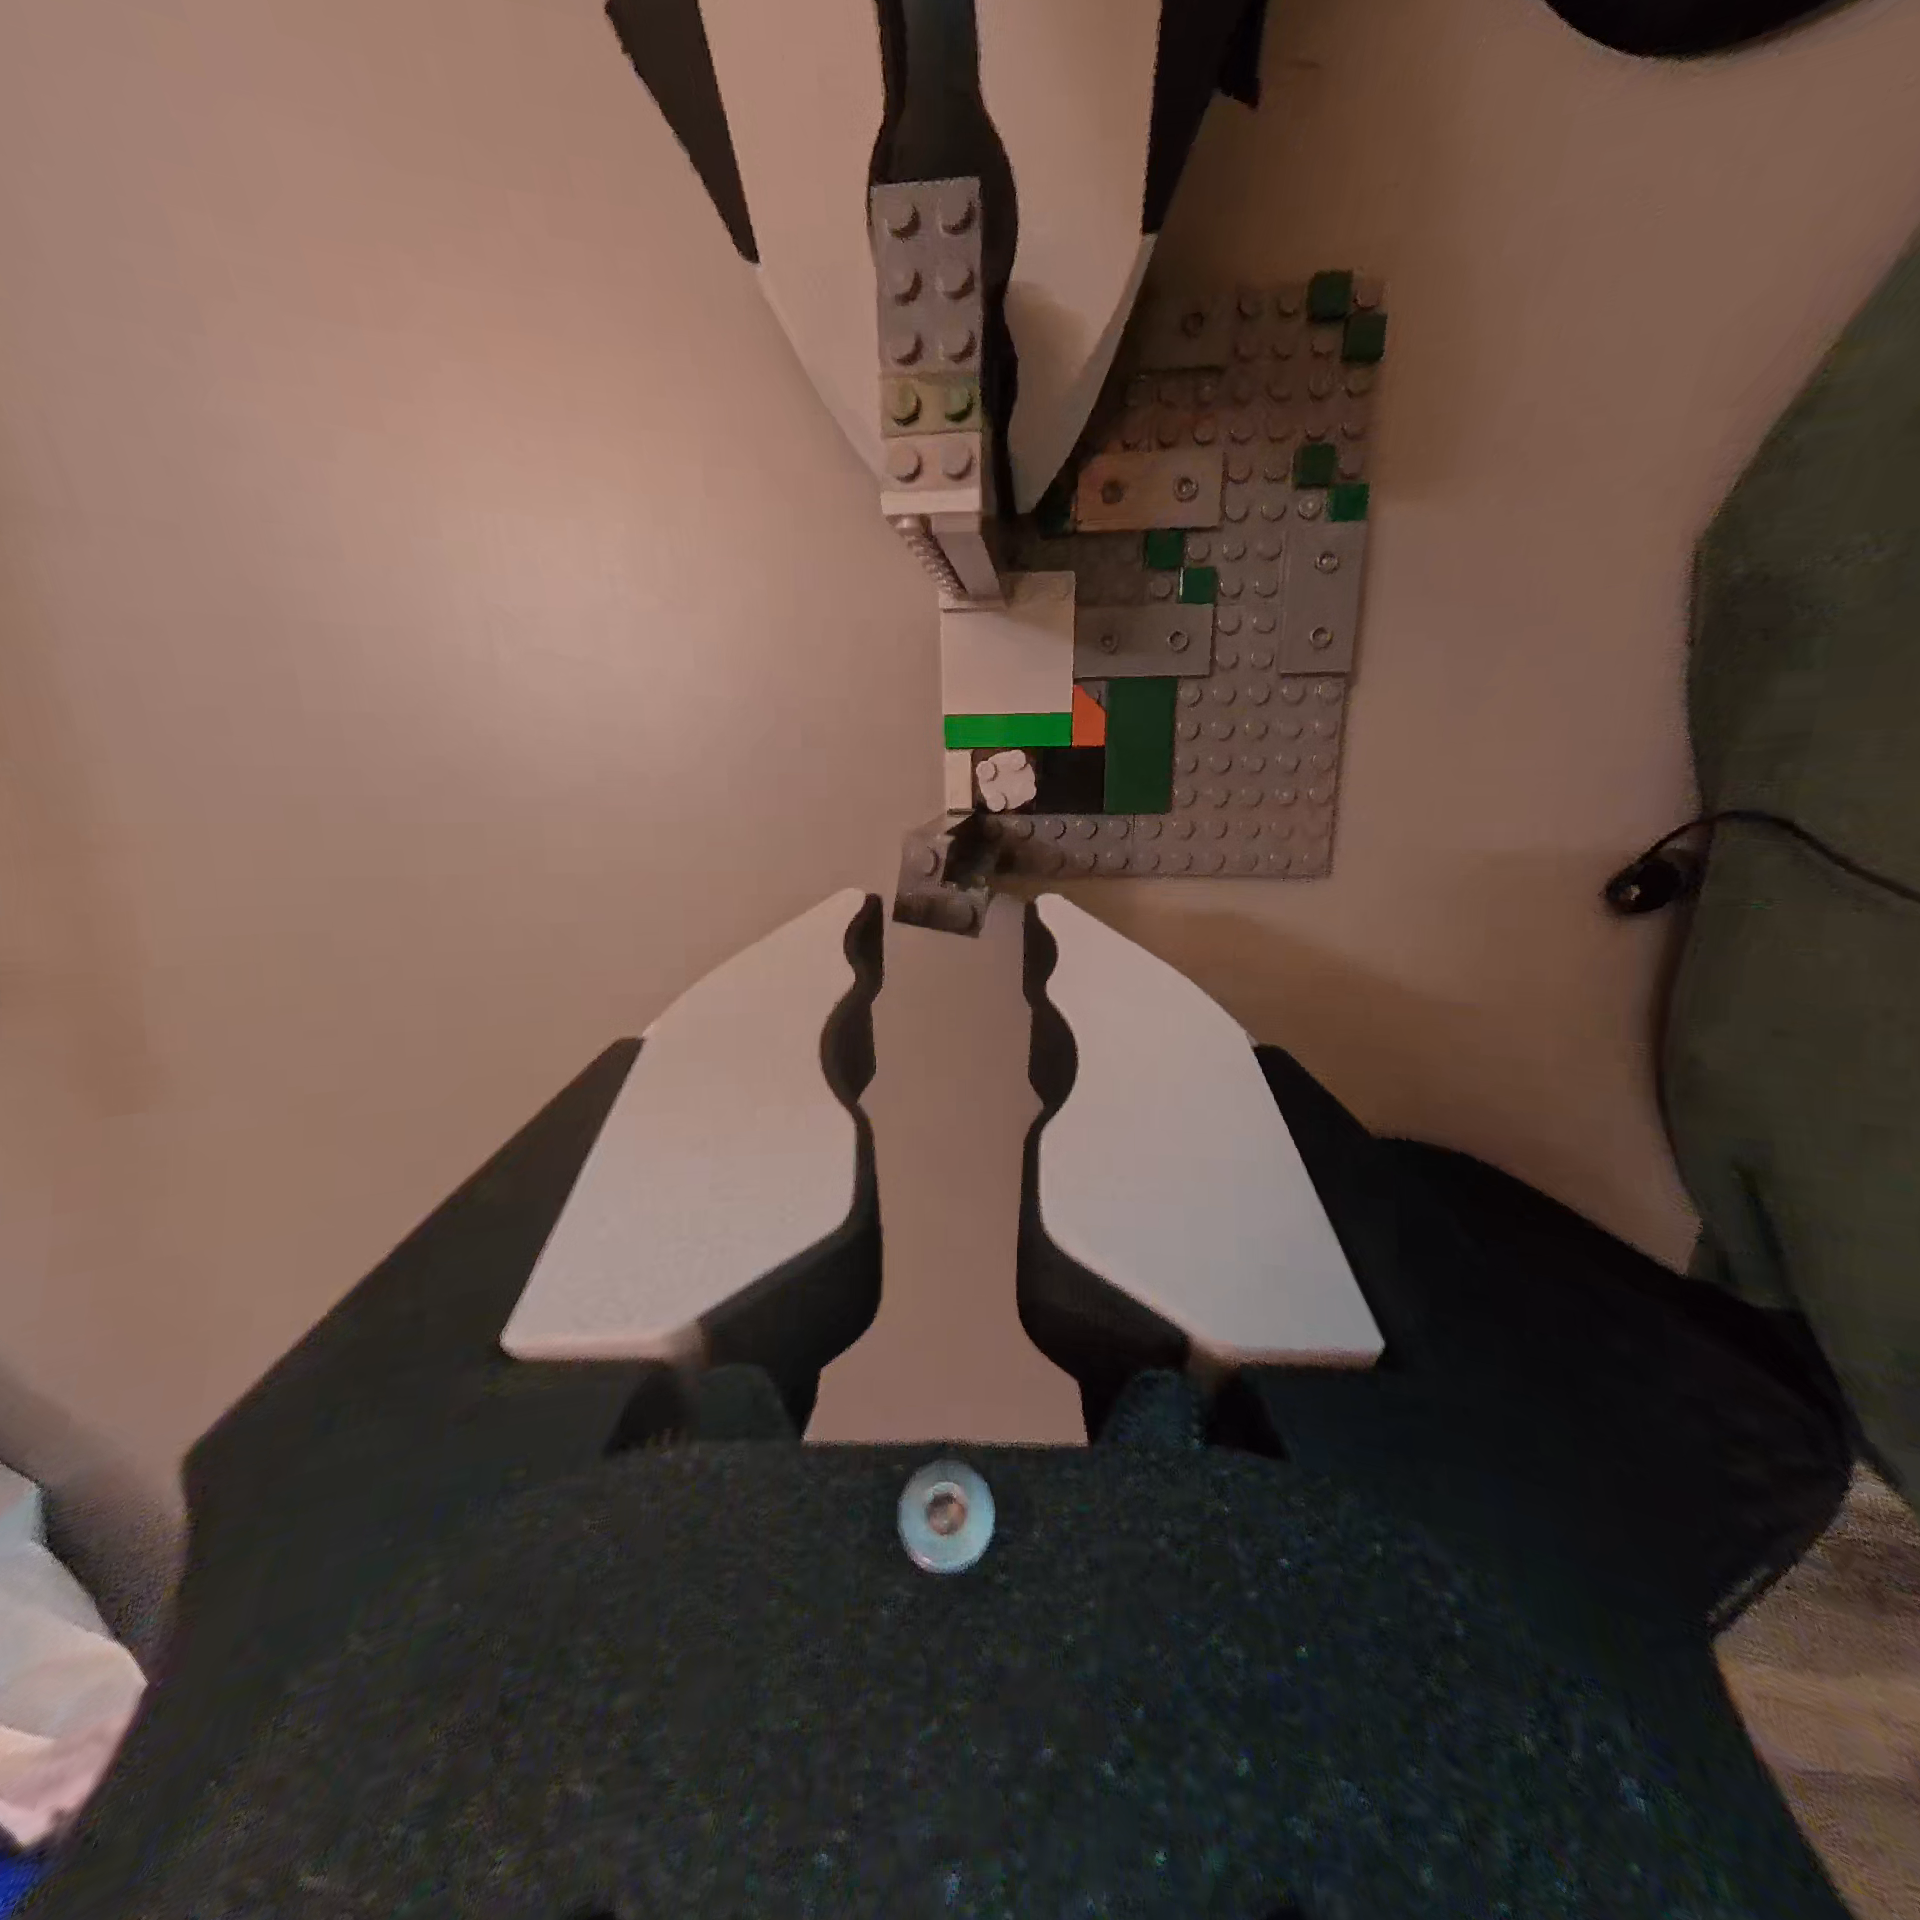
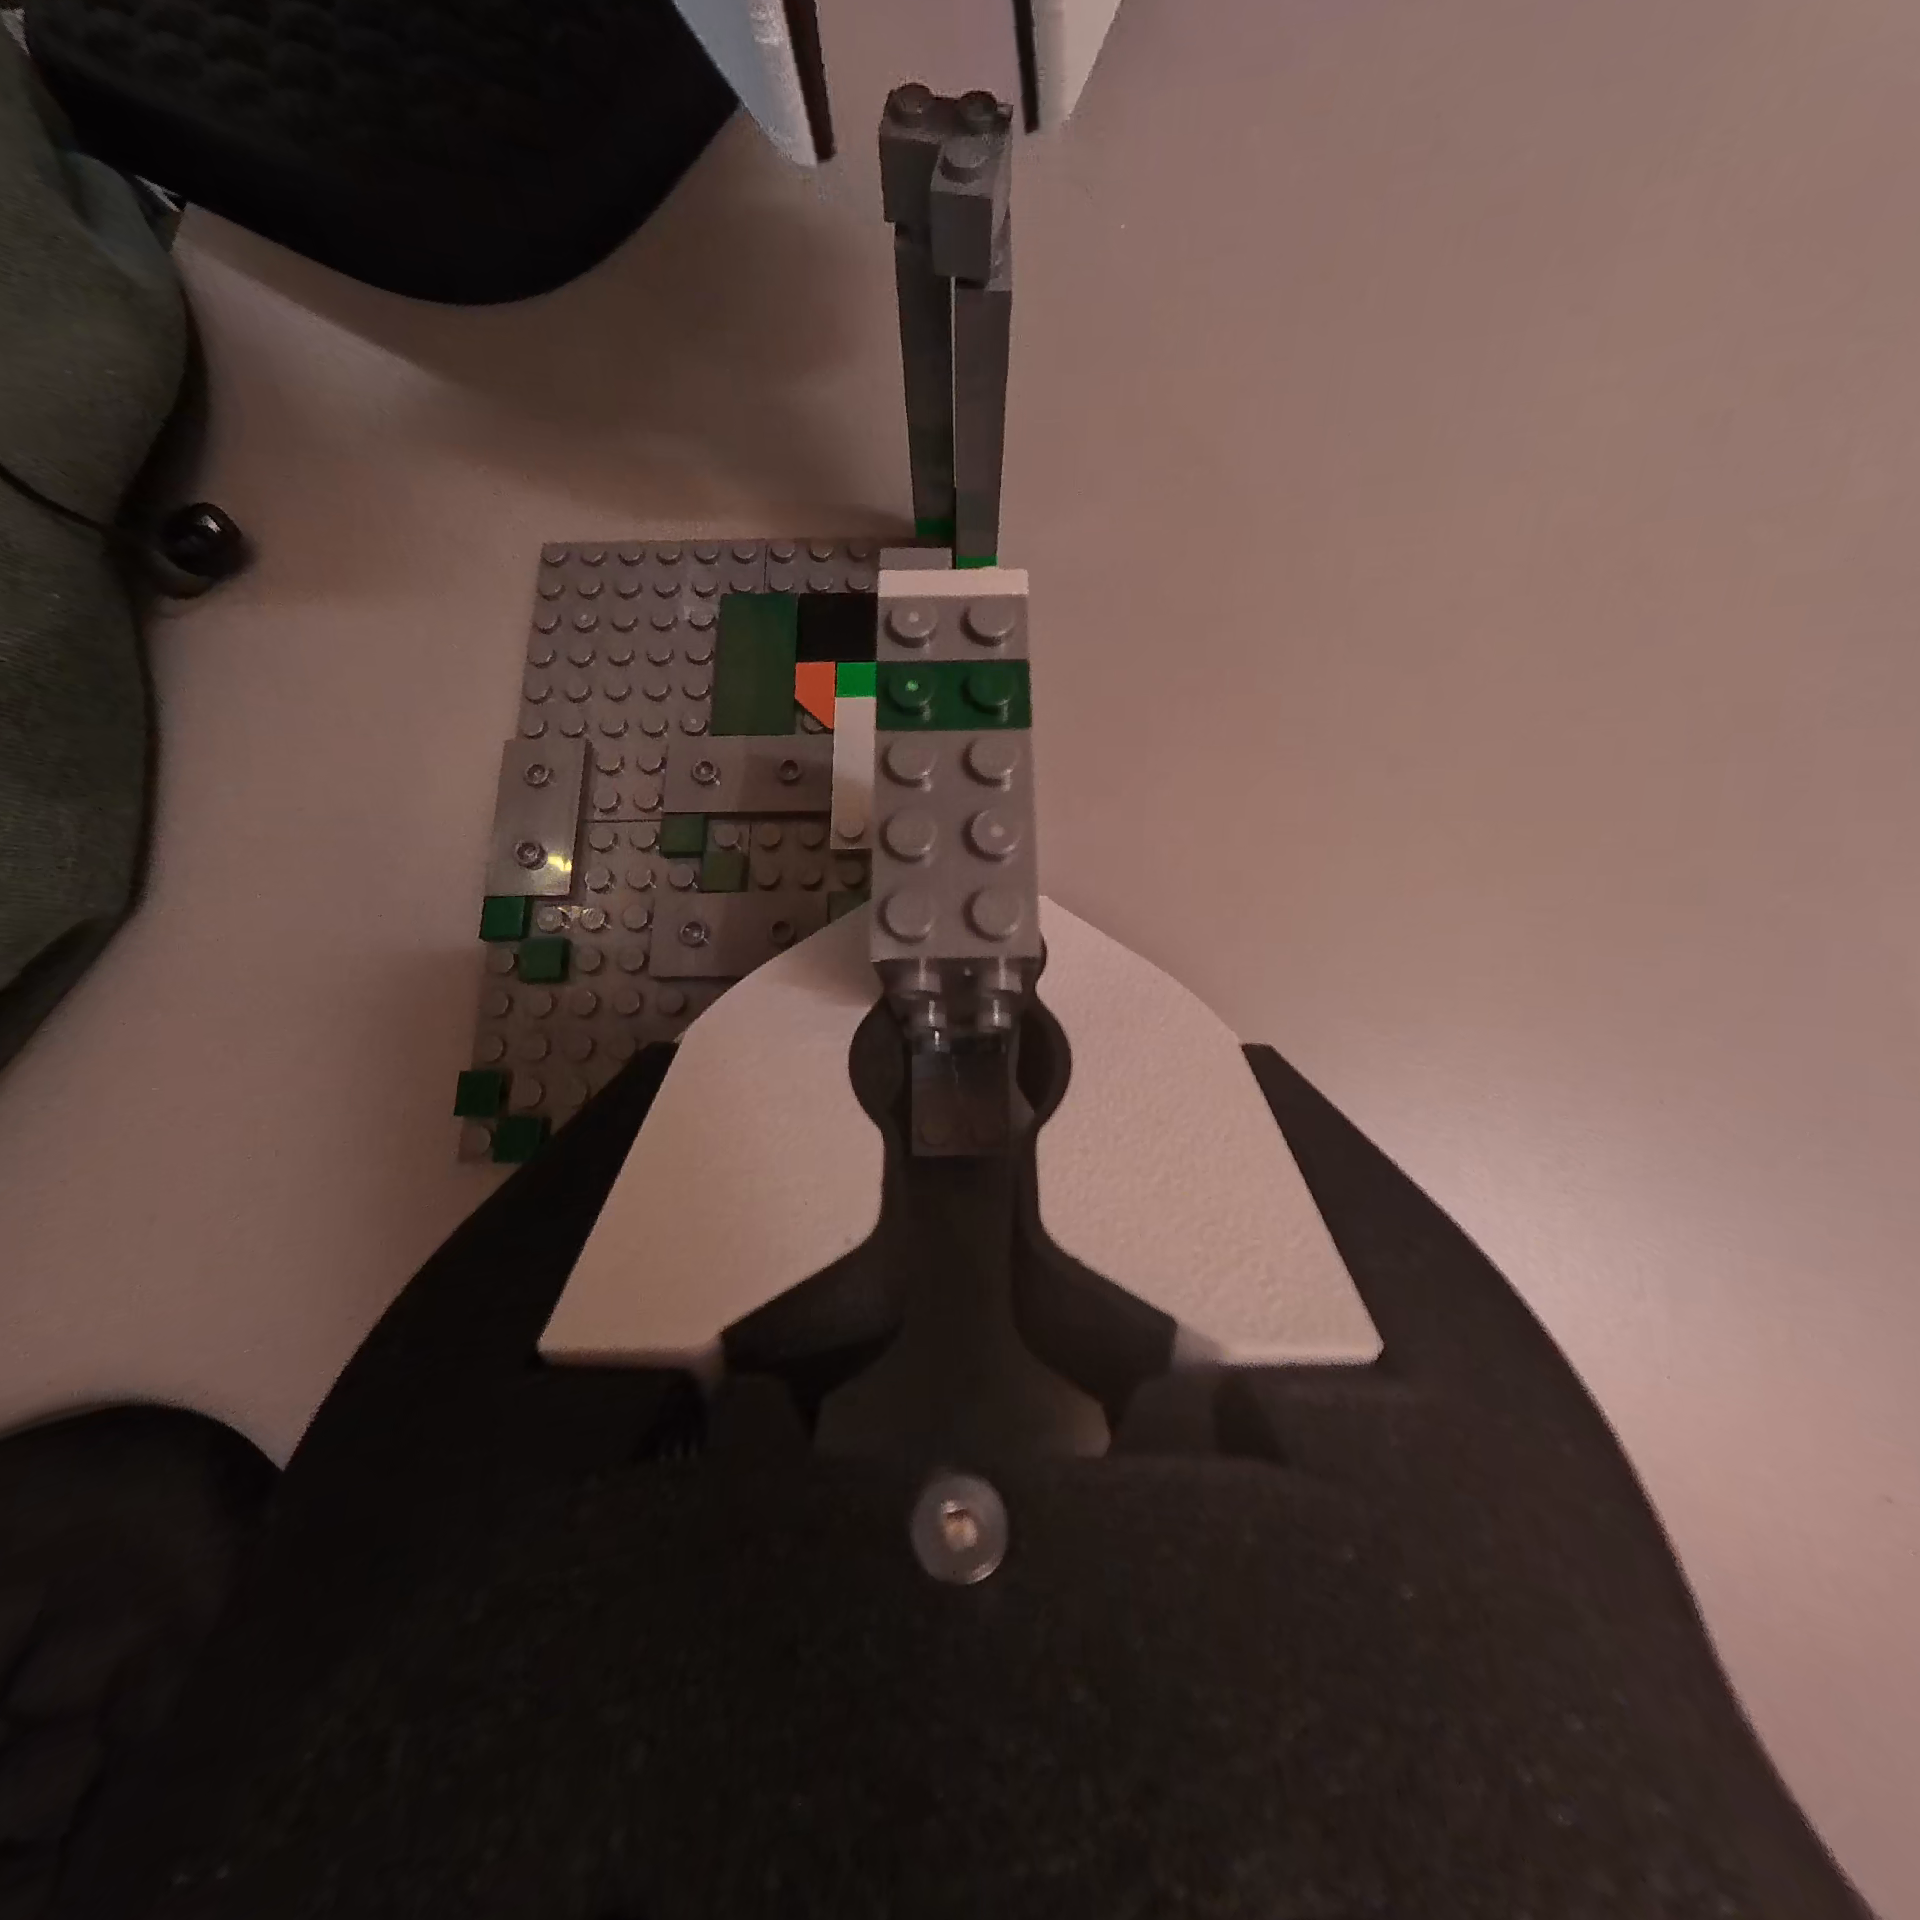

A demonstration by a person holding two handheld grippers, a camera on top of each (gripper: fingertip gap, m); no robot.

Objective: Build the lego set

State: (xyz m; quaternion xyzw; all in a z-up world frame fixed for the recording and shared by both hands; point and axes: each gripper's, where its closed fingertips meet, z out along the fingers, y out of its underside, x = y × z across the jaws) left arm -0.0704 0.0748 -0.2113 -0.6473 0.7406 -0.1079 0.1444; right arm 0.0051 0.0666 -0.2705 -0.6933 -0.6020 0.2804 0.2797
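Observation:
A grey studded baseplate (image 1: pixel 1257 769) with green, black, orange and white pieces lies on the pale table; it also shows in the right wrist view (image 2: pixel 613 665). My right gripper (image 2: pixel 954 987) is shut on the near end of a long two-stud-wide grey strip with a green band (image 2: pixel 956 790), held over the plate's edge. The strip shows in the left wrist view (image 1: pixel 930 343) too. A tall dark grey column (image 2: pixel 951 312) rises from the plate's corner. My left gripper (image 1: pixel 951 914) is open, its tips just short of the column's top (image 1: pixel 940 873).
Green cloth (image 1: pixel 1818 727) lies beside the baseplate, with a black cable and plug (image 1: pixel 1652 883) at its edge. A black padded object (image 2: pixel 395 156) sits beyond the plate. Something white (image 1: pixel 42 1662) lies at the lower left.

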